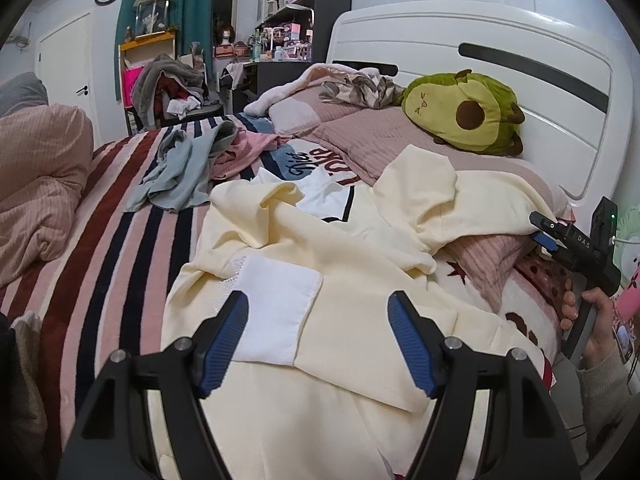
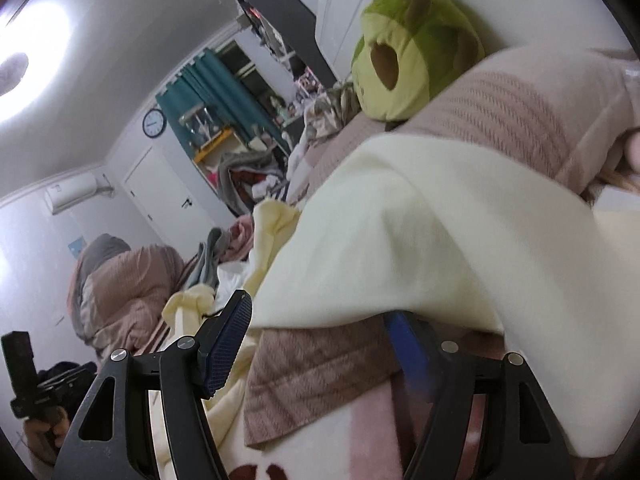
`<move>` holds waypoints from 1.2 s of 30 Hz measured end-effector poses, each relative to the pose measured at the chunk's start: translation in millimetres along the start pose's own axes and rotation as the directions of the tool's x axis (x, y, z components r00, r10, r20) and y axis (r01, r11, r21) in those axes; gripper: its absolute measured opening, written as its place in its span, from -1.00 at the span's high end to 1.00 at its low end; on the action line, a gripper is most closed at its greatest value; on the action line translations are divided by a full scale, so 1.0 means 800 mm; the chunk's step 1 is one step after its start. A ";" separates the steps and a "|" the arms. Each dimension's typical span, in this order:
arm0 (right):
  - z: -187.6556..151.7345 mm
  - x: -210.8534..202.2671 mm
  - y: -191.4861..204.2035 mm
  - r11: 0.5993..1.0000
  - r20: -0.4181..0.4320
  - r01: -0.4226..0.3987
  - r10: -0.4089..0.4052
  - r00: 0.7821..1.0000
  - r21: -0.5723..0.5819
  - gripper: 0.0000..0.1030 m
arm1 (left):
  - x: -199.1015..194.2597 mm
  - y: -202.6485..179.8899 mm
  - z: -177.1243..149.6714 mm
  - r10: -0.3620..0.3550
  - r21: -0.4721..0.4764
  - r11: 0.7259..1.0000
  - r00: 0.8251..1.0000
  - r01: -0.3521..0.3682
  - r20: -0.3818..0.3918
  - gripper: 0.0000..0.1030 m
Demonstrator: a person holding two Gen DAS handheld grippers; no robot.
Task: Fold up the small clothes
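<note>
Left gripper: held low over the near part of the garment, fingers spread wide, nothing between them.
Right gripper: tilted, at the garment's far-right sleeve edge against the pink pillow; fingers apart, one under the cloth edge; hold not confirmed.
Cream garment: spread rumpled on the striped blanket, long axis running from near edge toward the headboard; white patch faces up.
Avocado plush: on the pillows, well apart.
</note>
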State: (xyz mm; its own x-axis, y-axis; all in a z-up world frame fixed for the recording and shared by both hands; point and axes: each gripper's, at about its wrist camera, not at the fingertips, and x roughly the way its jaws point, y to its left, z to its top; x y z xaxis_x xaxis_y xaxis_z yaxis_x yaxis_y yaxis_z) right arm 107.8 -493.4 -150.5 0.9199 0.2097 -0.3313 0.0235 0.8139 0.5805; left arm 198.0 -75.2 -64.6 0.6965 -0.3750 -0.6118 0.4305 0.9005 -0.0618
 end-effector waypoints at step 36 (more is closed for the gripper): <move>0.000 0.043 0.015 0.983 -0.024 -0.083 0.088 0.996 0.164 -0.06 | -0.008 0.022 -0.007 -0.001 -0.035 0.999 0.999 0.002 0.046 -0.33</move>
State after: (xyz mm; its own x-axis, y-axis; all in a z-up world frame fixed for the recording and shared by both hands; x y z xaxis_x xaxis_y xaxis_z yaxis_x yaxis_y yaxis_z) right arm 140.1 -476.6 -155.1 0.9089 0.2933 -0.2964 0.0111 0.6936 0.7203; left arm 198.2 -55.9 -66.3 0.7219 -0.3852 -0.5748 0.4115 0.9069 -0.0910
